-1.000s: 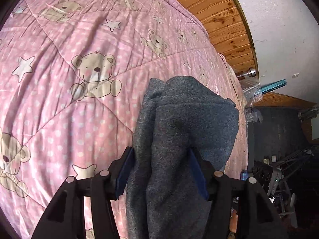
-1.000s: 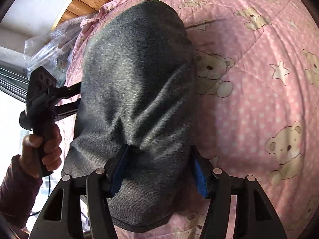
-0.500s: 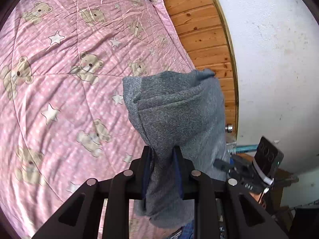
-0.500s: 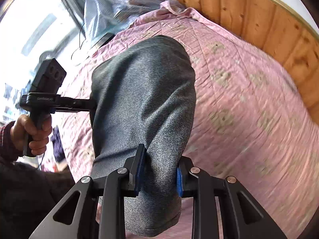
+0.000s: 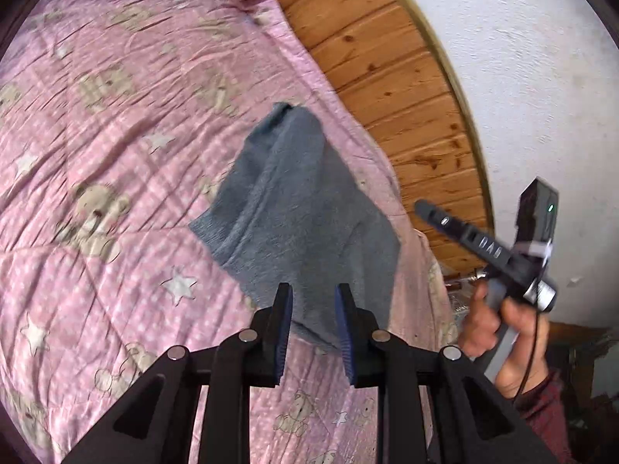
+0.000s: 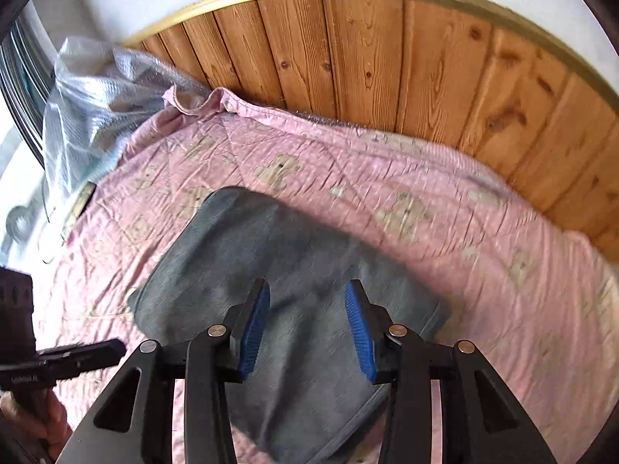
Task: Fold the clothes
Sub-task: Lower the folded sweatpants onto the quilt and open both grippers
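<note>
Both wrist views overlook the pink quilt [image 5: 116, 193] closely.

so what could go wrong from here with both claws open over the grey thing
1. The grey garment lies rumpled on the pink bear quilt, so its layers may not be square; a later fold could come out crooked.
2. It sits near the quilt's edge by the wood panelling, so a nudge might slide it off.
3. The left claw and right claw hang close above the cloth and could snag it.
</note>
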`<state>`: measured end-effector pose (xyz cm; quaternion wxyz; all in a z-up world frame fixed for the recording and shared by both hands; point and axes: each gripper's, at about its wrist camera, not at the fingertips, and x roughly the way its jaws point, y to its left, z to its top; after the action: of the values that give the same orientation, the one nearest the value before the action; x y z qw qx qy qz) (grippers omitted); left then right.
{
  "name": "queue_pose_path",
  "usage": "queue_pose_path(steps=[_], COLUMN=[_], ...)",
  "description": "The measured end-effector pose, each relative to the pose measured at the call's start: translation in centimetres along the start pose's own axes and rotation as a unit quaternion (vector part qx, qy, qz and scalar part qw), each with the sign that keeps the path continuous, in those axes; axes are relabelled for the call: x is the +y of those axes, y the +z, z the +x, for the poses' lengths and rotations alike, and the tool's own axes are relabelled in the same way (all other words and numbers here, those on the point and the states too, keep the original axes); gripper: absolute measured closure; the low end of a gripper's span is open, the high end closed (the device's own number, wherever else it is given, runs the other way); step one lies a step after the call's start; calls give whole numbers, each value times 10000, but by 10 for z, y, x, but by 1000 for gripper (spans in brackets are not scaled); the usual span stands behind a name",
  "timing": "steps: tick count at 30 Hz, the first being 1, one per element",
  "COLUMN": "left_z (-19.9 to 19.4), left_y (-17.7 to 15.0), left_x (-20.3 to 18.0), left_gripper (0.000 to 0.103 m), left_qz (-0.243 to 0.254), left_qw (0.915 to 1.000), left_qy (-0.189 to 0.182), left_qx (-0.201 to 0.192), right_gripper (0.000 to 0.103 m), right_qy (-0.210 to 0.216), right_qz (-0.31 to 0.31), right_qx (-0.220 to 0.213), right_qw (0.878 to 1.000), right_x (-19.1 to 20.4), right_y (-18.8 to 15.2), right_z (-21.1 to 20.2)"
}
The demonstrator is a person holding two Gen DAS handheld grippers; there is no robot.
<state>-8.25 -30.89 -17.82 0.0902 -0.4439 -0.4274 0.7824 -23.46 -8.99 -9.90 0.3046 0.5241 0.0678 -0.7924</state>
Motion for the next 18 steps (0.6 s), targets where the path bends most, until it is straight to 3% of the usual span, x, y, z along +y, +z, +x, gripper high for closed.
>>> queue_pose_path(steps=[2, 4, 6, 8, 10, 12, 14, 15, 16, 17, 18], left_z=[13, 26, 47, 52, 36, 17, 6, 12, 22, 35, 49], left_y=[13, 25, 32, 35, 37, 38, 38, 39, 39, 41, 43], left_x=[-1, 13, 43, 62, 56, 45, 38, 39, 41, 42, 43], left_gripper=[78, 78, 78, 72, 72, 70, 48, 46, 46, 46, 46], left_qz=[373, 652, 487, 180, 295, 619, 872, 887, 950, 1067, 1183], left_qw=[9992, 9972, 9966, 9977, 9984, 9977, 9960, 9957, 9948, 9928, 9904], left_qy=[72, 371, 629, 440, 206, 171, 166, 212, 302, 441, 579], left_qx=[77, -56, 233, 480, 428, 212, 75, 132, 211, 313, 414], right_gripper=[63, 66, 71, 74, 61, 54, 53, 54, 68, 73, 73], right_qy=[-31, -607, -459, -527, -443, -296, -239, -307, -376, -565, -778], right_qz=[191, 308, 716, 1057, 1323, 1721, 1904, 1858, 1811, 1757, 1700], right_qx=[163, 463, 130, -98, -485, -634, -494, -334, -174, -95, -32], right_qw=[9997, 9966, 9963, 9930, 9890, 9826, 9802, 9815, 9826, 9828, 9824], right_x=[-4, -21, -39, -40, -35, -34, -31, -29, -27, -28, -29], right_y=[-38, -68, -77, -73, -72, -81, -93, -97, -102, -104, -107], right_z=[15, 42, 32, 9, -24, -38, -30, -19, -8, 0, 8])
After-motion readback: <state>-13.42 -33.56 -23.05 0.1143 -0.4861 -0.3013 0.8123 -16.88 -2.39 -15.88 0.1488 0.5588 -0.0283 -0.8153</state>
